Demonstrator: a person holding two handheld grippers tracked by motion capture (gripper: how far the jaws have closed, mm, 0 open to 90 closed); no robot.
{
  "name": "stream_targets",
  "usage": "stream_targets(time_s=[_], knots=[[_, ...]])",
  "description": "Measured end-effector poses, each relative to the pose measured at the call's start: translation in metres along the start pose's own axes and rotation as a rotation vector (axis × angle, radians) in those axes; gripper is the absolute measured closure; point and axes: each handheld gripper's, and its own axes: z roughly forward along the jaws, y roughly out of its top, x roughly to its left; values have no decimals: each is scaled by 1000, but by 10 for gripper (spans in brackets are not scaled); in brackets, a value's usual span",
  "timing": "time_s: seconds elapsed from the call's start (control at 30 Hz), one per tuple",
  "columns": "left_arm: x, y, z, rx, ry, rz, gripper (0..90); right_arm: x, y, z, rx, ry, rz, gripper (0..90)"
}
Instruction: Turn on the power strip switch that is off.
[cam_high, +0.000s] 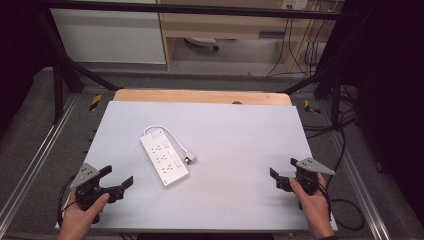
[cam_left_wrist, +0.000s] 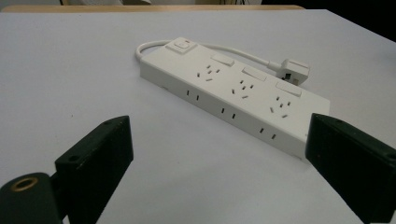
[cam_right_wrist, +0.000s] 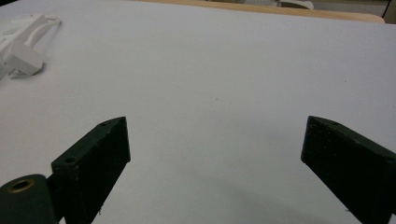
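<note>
Looks like we haven't really started anything: the white power strip (cam_high: 164, 161) lies flat on the desk (cam_high: 235, 150), left of the middle, its cord looped behind and the plug (cam_high: 190, 158) just beside it. Our left gripper (cam_high: 119, 181) sits near it, fingers spread and empty; our right gripper (cam_high: 282, 176) is well apart, also released, nothing touched yet

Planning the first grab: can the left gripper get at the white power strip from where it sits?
Probably yes. The left gripper is open, and the white plastic power strip lies just ahead of its jaws on the bare white table, with nothing between them; its white cable and plug sit on the far side.
</note>
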Motion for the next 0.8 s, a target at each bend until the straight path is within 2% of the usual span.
stream_targets(time_s=[0.27,0.4,0.6,0.8], knots=[[0,0,-1,-10,8,-11,79,0,-1,-2,6,5,17,87],[-2,2,-1,-21,11,-13,69,3,-1,0,21,16,-6,68],[-10,5,2,-36,2,17,61,7,0,0,27,16,-33,55],[-12,12,11,-42,13,10,65,8,1,1,34,27,-29,84]])
